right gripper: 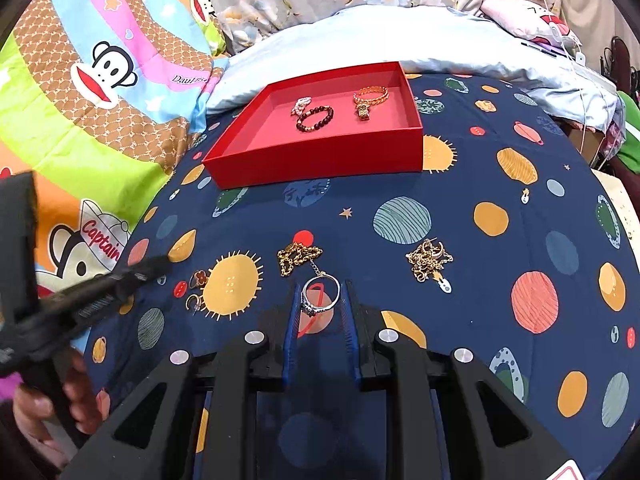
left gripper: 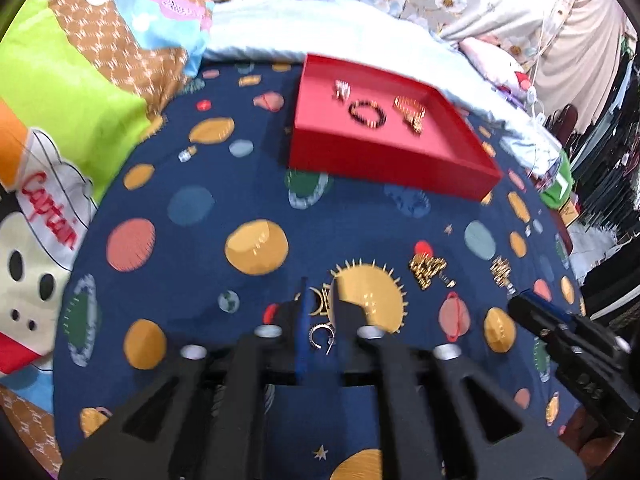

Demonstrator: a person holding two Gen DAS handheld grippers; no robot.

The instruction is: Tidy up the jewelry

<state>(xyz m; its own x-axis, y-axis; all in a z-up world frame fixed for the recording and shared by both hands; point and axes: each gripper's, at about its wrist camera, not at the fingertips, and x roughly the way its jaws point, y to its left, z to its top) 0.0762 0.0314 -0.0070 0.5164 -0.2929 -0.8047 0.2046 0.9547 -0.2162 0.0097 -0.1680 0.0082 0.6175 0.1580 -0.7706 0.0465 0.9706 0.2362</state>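
Observation:
A red tray (right gripper: 320, 162) (left gripper: 384, 160) lies on the planet-print sheet and holds a dark bead bracelet (right gripper: 315, 117), a gold bracelet (right gripper: 370, 98) and a small pale piece (right gripper: 301, 105). My right gripper (right gripper: 320, 294) is shut on a silver ring (right gripper: 320, 294), held just above the sheet. My left gripper (left gripper: 320, 308) is nearly closed over a small silver hoop earring (left gripper: 321, 335); I cannot tell if it grips it. A gold chain (right gripper: 296, 258), a second gold tangle (right gripper: 428, 260) and small earrings (right gripper: 196, 288) lie loose on the sheet.
A cartoon-print quilt (right gripper: 92, 92) is bunched at the left. A pale blue pillow (right gripper: 360, 40) lies behind the tray. The right gripper shows at the right edge of the left wrist view (left gripper: 568, 340). Furniture stands past the bed's right edge.

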